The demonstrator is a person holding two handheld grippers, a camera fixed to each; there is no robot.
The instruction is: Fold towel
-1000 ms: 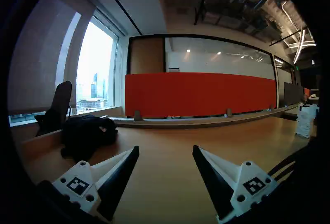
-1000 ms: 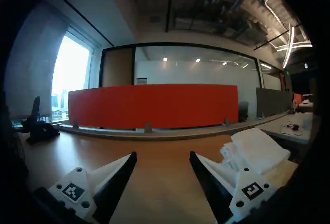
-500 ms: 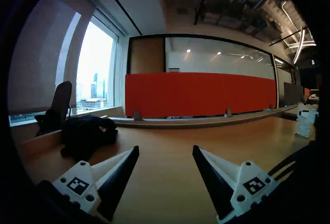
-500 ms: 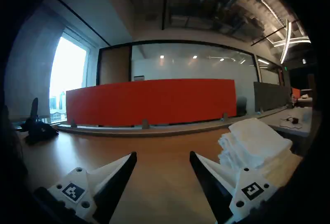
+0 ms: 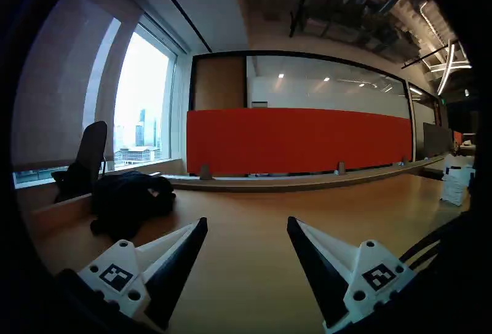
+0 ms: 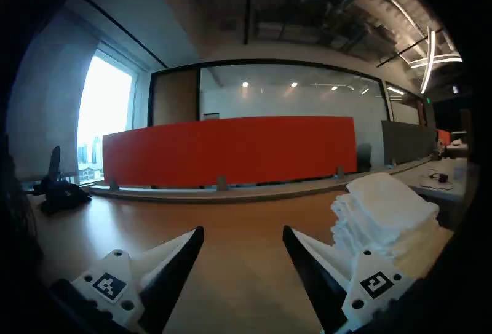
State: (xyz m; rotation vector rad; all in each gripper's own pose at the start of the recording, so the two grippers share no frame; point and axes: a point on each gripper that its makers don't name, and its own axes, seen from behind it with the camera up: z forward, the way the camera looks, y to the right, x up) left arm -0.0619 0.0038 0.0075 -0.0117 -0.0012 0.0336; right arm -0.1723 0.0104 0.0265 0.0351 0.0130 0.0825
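A stack of folded white towels point(image 6: 384, 214) rests on the wooden table point(image 6: 246, 254), just right of my right gripper point(image 6: 243, 235), whose right finger overlaps its lower edge. That gripper is open with nothing between its fingers, low over the tabletop. In the left gripper view the same white stack point(image 5: 456, 180) appears far off at the right edge. My left gripper point(image 5: 246, 226) is open and holds nothing, hovering low over the bare table point(image 5: 246, 260).
A black bag point(image 5: 129, 202) lies on the table at the left, also small in the right gripper view point(image 6: 58, 195). A dark office chair point(image 5: 83, 162) stands by the window. A red divider panel point(image 5: 298, 140) runs along the table's far edge.
The right gripper tipped slightly, so the towel stack sits a bit higher in its view. The left gripper has barely moved.
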